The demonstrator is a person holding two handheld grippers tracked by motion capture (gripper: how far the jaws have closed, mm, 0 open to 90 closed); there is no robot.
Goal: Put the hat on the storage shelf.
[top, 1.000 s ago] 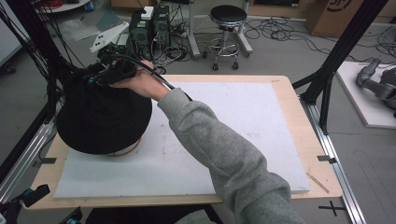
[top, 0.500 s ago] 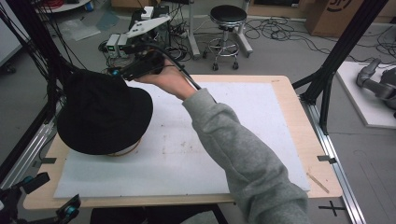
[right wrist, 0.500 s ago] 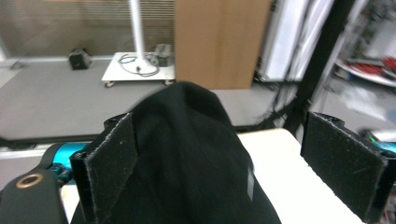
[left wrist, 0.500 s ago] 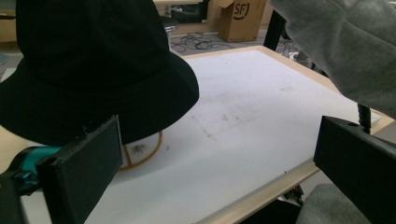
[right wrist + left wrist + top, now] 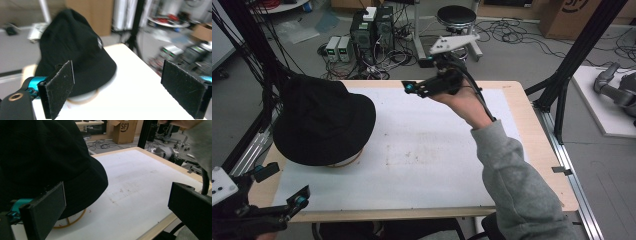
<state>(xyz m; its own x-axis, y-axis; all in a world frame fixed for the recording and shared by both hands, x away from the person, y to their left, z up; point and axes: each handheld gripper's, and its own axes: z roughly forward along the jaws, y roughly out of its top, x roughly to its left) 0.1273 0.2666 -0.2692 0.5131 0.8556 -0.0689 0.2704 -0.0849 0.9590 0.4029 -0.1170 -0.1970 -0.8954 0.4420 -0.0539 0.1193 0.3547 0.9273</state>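
Hat set on stand at table's left end.
Right gripper jaws just spread, empty — left gripper spread too; careless brim brush could tip hat off stand.

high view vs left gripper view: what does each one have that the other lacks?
High view alone: the right claw held open and empty above the table's far edge, and the round stool on the floor beyond. Left gripper view alone: the printed cardboard box and the tan ring under the hat's brim. Both: the black hat resting on the white mat, and the left claw, open.
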